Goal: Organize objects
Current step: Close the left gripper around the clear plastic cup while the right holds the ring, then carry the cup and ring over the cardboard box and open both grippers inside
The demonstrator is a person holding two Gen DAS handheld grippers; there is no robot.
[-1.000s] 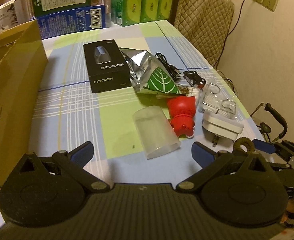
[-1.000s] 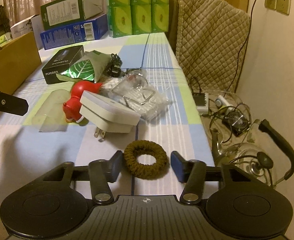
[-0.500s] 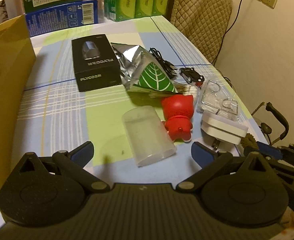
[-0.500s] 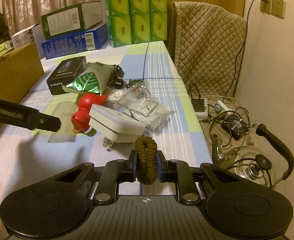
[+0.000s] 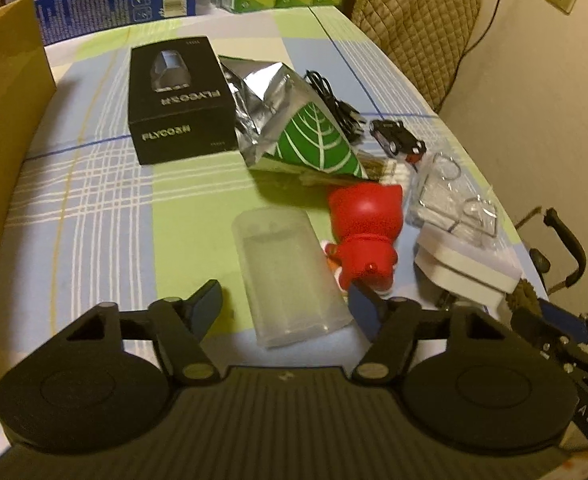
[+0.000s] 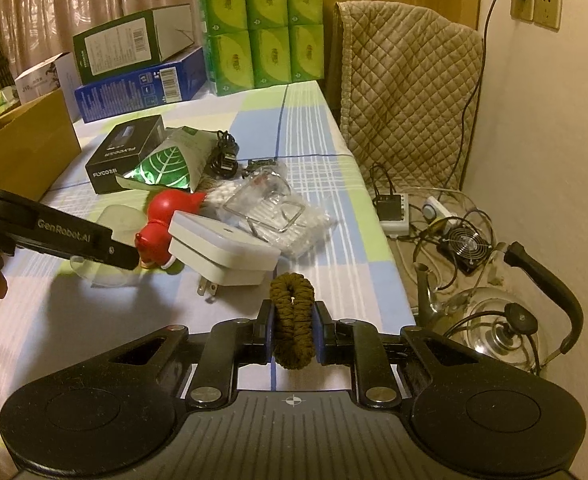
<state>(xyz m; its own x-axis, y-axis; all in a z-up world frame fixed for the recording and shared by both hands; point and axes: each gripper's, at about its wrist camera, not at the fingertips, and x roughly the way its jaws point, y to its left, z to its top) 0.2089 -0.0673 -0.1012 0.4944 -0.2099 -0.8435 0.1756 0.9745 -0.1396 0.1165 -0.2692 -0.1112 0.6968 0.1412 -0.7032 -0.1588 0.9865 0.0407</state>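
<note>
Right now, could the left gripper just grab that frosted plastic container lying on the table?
Probably yes. The left gripper is open, and the frosted container already lies between its fingers with nothing over it. The red figurine sits close beside it and might get nudged.

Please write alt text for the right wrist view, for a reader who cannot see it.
The right gripper is shut on a brown braided ring, held above a checked tablecloth. Beyond it lie a white plug adapter, a red toy figure and a black box; the left gripper reaches in from the left.
</note>
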